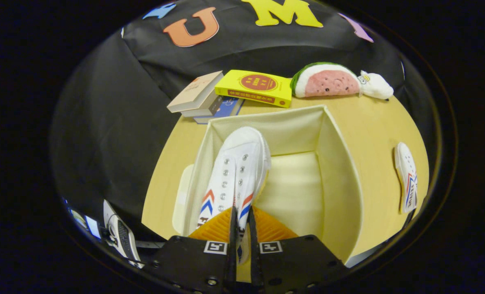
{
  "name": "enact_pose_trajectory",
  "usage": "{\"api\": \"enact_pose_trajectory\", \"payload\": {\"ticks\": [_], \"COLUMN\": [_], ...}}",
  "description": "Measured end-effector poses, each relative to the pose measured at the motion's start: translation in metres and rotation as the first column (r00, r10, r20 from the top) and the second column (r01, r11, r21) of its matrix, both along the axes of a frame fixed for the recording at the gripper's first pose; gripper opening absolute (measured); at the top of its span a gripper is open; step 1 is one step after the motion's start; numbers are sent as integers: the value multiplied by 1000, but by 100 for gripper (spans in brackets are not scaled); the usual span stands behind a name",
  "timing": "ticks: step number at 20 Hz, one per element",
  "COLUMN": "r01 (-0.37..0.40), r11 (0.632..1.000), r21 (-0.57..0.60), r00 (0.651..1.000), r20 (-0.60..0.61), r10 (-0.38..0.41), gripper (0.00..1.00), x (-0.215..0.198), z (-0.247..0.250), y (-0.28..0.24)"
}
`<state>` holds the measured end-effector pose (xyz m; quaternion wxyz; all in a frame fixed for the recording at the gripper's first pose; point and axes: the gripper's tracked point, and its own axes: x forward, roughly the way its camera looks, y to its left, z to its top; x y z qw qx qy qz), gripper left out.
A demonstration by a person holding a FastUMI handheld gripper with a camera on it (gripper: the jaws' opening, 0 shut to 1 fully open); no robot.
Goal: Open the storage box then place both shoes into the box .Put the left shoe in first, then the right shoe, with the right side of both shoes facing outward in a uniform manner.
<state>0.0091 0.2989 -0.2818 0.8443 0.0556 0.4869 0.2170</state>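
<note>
The gripper [242,228] is pinching the heel collar of a white canvas shoe with red-and-blue chevrons [235,171], hanging it toe-forward along the left wall inside the open cream fabric storage box [342,171], probably leaving room alongside. The matching second shoe [406,177] is lying on the wooden table [373,122], well right of the box.

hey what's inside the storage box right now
One white sneaker, held by the gripper, toe toward the storage box far wall. The floor beneath the sneaker is hidden.
</note>
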Motion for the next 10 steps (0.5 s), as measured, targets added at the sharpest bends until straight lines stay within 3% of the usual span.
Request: {"api": "enact_pose_trajectory", "payload": {"ticks": [2, 7, 10], "r01": [-15, -31, -30], "r11": [1000, 999, 999], "r21": [14, 36, 40], "r00": [1000, 994, 982], "r20": [20, 103, 187], "r10": [15, 27, 22], "gripper": [31, 85, 92], "x": [7, 9, 9], "z": [8, 39, 66], "y": [0, -19, -47]}}
